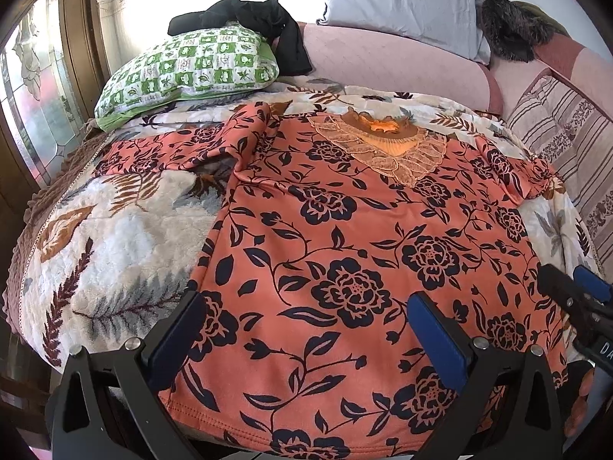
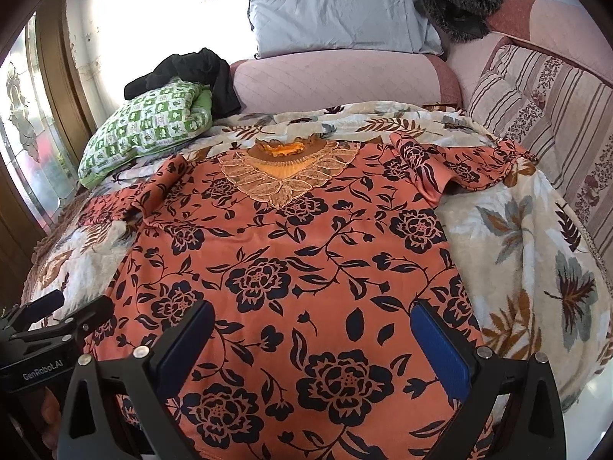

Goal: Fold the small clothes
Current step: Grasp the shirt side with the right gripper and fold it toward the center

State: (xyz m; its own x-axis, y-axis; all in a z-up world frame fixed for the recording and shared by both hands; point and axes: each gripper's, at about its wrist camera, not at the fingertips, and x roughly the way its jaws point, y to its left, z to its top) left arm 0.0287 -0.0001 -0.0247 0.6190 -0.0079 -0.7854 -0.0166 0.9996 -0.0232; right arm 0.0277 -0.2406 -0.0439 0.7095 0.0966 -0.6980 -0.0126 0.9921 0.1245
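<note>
An orange top with black flowers [image 1: 345,237] lies spread flat, front up, on a leaf-print blanket [image 1: 115,237]; its lace collar [image 1: 387,145] points away from me. It also shows in the right wrist view [image 2: 291,268]. My left gripper [image 1: 306,306] is open, its fingers wide apart just above the hem at the lower left. My right gripper [image 2: 310,314] is open above the hem at the lower right. Each gripper shows at the edge of the other's view. Neither holds anything.
A green checked pillow [image 1: 191,73] with black clothing [image 1: 253,23] on it lies at the back left. A pink bolster [image 1: 394,65], a grey pillow [image 1: 398,4] and striped cushions [image 1: 563,142] line the back and right. The blanket [image 2: 536,260] shows on both sides.
</note>
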